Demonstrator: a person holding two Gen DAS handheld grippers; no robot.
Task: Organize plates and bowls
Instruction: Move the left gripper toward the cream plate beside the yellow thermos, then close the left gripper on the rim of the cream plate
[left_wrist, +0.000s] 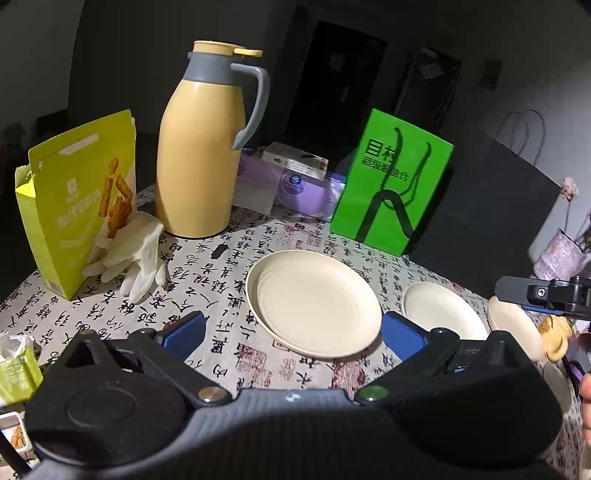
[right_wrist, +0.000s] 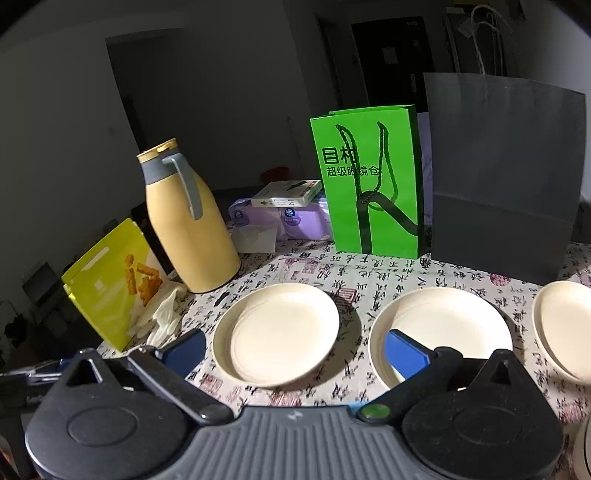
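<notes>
On the table (right_wrist: 388, 273), covered with a cloth printed in black calligraphy and red seals, three cream plates lie in a row, apart from one another. The left plate (right_wrist: 276, 334) lies nearest the yellow thermos jug (right_wrist: 188, 229); the middle plate (right_wrist: 441, 328) and the right plate (right_wrist: 565, 328) follow toward the dark paper bag (right_wrist: 506, 177).

The left gripper (left_wrist: 293, 332) hangs above the near edge of the left plate, its blue pads spread wide and empty. The right gripper (right_wrist: 295, 349) is likewise released and carrying nothing, one pad over the middle plate's near rim. I'd guess both are lined up to start gathering the plates into one stack, since none sits on another yet. No bowl is clearly visible from either camera.

Behind the plates stands a green bag (right_wrist: 369, 184) reading "目村" with a smaller line beneath, seemingly "超级眼镜仓". The yellow snack box (left_wrist: 79, 206), torn open at the top, leans beside pale rubber gloves (left_wrist: 135, 254); its print is too blurred to read. Purple tissue packs (right_wrist: 291, 219) carry a small flat box whose lettering I can't make out.
</notes>
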